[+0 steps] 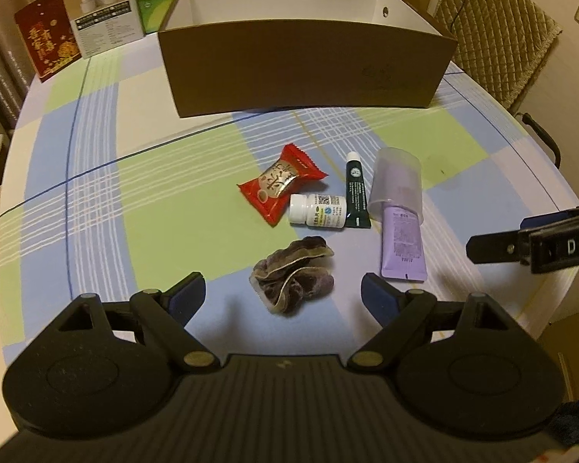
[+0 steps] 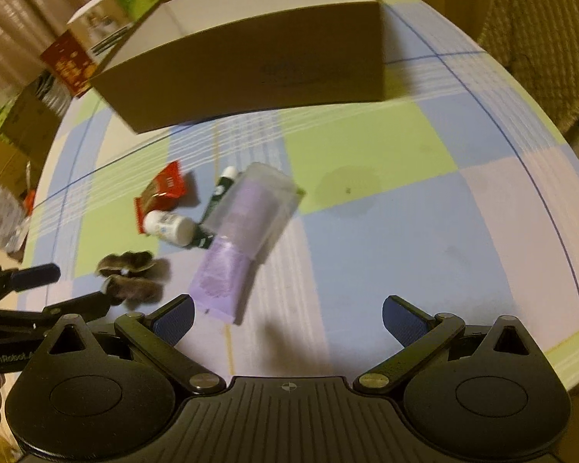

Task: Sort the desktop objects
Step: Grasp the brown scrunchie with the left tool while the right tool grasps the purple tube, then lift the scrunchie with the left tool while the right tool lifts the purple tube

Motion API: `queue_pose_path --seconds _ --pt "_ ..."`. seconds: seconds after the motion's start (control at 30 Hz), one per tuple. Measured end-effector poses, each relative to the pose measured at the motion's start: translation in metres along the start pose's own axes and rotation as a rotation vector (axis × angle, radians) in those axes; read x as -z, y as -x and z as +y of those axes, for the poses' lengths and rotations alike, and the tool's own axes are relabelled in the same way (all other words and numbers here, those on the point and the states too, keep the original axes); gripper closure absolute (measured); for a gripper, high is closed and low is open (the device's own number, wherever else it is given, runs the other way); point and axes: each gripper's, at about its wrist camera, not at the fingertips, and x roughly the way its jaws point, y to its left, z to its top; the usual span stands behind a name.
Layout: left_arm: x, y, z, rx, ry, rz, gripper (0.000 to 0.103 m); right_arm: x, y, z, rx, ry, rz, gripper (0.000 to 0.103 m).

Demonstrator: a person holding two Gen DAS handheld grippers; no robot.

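The left gripper (image 1: 283, 294) hangs with its jaws spread wide and nothing in them; a crumpled brown scrunchie (image 1: 294, 273) lies on the tabletop (image 1: 96, 200) between and just ahead of its fingertips, untouched. Beyond the scrunchie sit a red snack packet (image 1: 281, 185) and a white pill bottle (image 1: 318, 211) lying on its side, touching a dark green tube (image 1: 356, 193). To that gripper's right, a purple tube (image 1: 402, 243) lies with a clear cup (image 1: 395, 185) tipped over its far end. Farther ahead stands an open brown cardboard box (image 1: 305, 69), with small cartons (image 1: 104, 15) off to the left behind it. The right gripper (image 2: 288, 317) is likewise open and empty, the purple tube's near end just ahead of its left finger.
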Motion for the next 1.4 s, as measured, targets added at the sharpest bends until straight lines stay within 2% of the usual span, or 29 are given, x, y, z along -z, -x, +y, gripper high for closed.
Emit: queue_pose_path --seconds 0.3,0.43,0.5,0.63,0.73,0.8,0.9,1.03,1.2,1.4 --pt "-0.009 -0.03 -0.009 0.051 -0.077 0.014 0.028 -0.003 -0.008 -0.009 0.014 -0.055 0.002 0.002" --pt "-0.011 -0.046 -0.009 0.055 -0.102 0.032 0.042 -0.005 -0.013 -0.005 0.01 -0.047 0.003 0.002" --pt "-0.01 -0.052 -0.004 0.052 -0.1 0.042 0.056 -0.006 -0.017 0.0 0.001 -0.034 0.009 0.002" --pt "-0.008 -0.051 0.01 0.081 -0.069 0.032 0.068 -0.006 -0.026 0.011 -0.017 -0.002 0.02 0.002" --pt "-0.004 -0.048 0.021 0.044 -0.054 0.032 0.077 -0.008 -0.032 0.022 -0.031 0.034 0.028 0.005" --pt "-0.001 -0.049 0.033 0.018 -0.033 0.042 0.081 -0.008 -0.038 0.029 -0.044 0.059 0.039 0.018" --pt "0.004 -0.047 0.048 0.011 0.012 0.049 0.081 -0.008 -0.05 0.039 -0.05 0.073 0.052 0.03" --pt "0.007 -0.042 0.058 0.004 0.039 0.047 0.081 -0.009 -0.062 0.045 -0.039 0.076 0.042 0.038" --pt "0.007 -0.044 0.063 0.019 0.047 0.047 0.081 -0.014 -0.067 0.054 0.017 0.18 -0.013 0.067" --pt "0.006 -0.045 0.063 0.023 0.059 0.04 0.081 -0.008 -0.059 0.031 0.059 0.34 0.0 0.068"
